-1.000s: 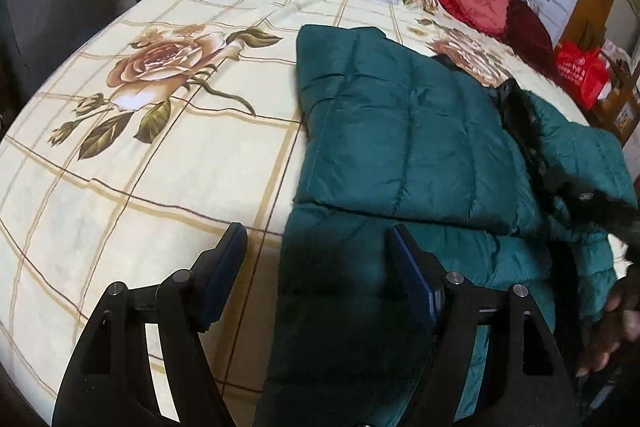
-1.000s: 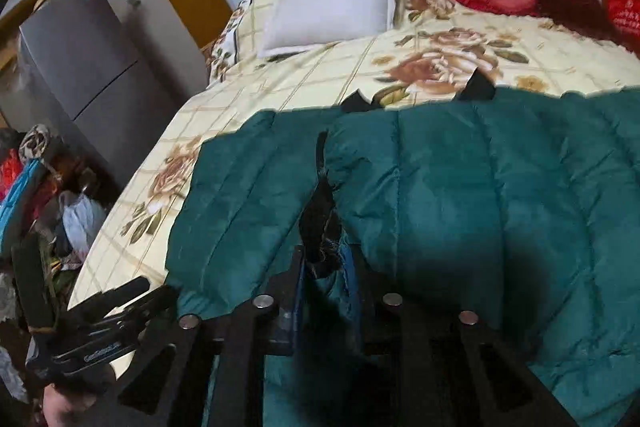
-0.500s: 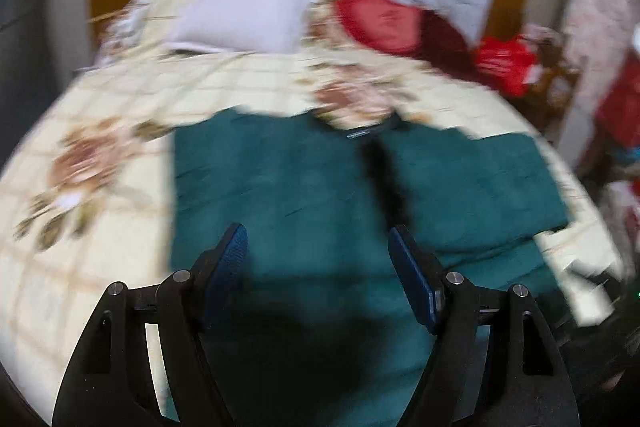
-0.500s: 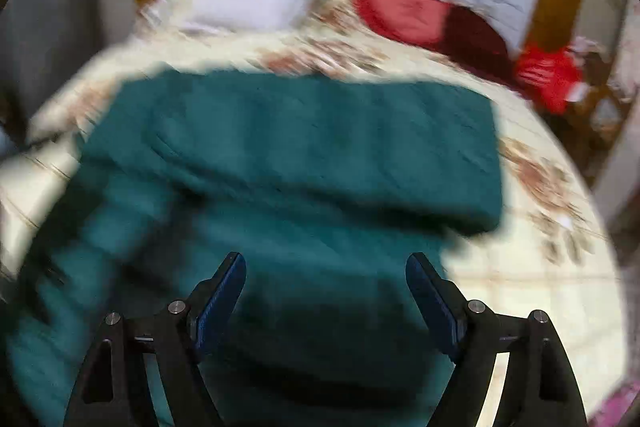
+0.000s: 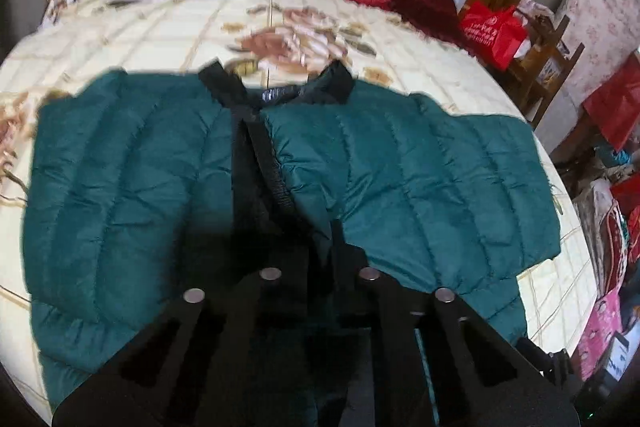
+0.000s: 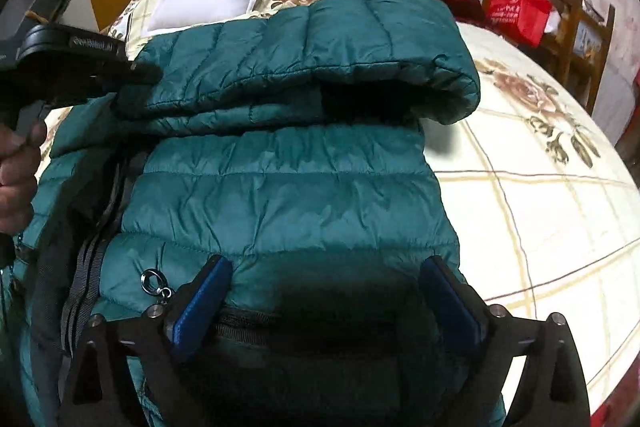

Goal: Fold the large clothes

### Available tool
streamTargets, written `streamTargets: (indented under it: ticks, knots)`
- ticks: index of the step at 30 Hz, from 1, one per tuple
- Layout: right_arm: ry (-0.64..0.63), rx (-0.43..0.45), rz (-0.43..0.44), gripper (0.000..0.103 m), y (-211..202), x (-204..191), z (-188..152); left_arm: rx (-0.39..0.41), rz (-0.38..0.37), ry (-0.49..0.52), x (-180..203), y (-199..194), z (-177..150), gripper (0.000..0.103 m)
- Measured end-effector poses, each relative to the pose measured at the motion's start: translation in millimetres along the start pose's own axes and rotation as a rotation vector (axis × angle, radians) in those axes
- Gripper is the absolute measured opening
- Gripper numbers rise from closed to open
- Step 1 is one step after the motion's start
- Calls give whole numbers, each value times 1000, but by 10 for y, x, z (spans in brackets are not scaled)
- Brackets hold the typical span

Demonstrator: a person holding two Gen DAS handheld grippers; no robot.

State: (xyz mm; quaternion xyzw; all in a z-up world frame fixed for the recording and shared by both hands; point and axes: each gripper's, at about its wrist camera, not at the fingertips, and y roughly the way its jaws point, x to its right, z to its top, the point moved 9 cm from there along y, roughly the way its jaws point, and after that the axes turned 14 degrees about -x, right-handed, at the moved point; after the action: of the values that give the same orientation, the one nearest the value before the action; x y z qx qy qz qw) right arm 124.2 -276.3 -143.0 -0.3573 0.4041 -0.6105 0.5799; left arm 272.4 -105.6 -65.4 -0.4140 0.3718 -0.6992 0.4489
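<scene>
Left gripper point(image 5: 320, 251) clamped on jacket point(image 5: 400, 179) front (near zipper), right gripper point(image 6: 324, 291) jaws just opened, empty, over hem at bed point(image 6: 540, 227) foot edge. Next: grab hem, fold up.

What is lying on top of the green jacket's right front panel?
A folded-over sleeve lies across the green jacket. Whatever is beneath it, and the bedspread below, is hidden.

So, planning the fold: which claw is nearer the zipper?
Left. The left claw pinches the jacket at its zipper; the right claw, just opening and empty, hovers over the panel beside it.
</scene>
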Motion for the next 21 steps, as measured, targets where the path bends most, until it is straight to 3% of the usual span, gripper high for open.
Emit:
streamTargets:
  ticks: [5,10,13,18,20,21]
  knots:
    - [-6,0,0,102,11,2,-20,143,-26,8,-168,-747,-54,6]
    - [-5,0,-12,103,-5,-51,-60,221,62,-21,-847,-1258,-157,6]
    - [-3,-3,-12,103,-4,-55,-69,198,84,-73,-1267,-1214,-256,6]
    - [3,-40,12,103,29,-37,-96,56,65,-109,-1510,-712,-523,8]
    - [-22,-76,18,103,-3,-26,-70,95,45,-120,-1498,-792,-554,8]
    - [-23,-83,21,101,-50,-10,-39,129,51,-127,-1511,-886,-549,13]
